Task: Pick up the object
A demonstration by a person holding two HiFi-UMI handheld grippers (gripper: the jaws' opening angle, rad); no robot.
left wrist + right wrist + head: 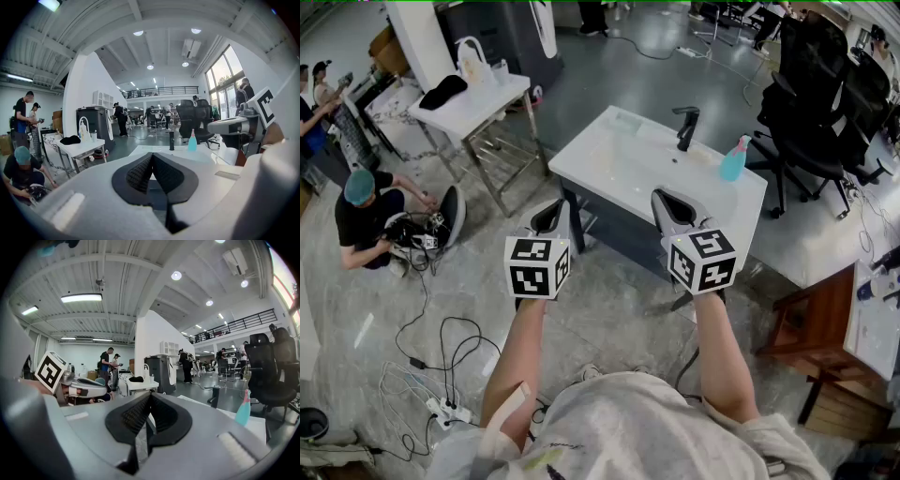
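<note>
A teal pump bottle (733, 159) stands on the right rim of a white washbasin (619, 159), next to a black tap (686, 127). Both grippers hover short of the basin's near edge, well apart from the bottle. My left gripper (548, 217) is shut with nothing in it, and so is my right gripper (667, 202). In the left gripper view the pads of the left gripper (152, 157) meet, and the bottle (192, 140) shows far ahead. The right gripper view has the right gripper (149, 397) likewise shut and empty, with the bottle (243, 409) off to its right.
A white side table (478, 103) with a jug and a black item stands at the back left. A person (366, 211) crouches on the floor at left, near loose cables (441, 366). Black office chairs (820, 103) and a wooden stand (811, 323) are at right.
</note>
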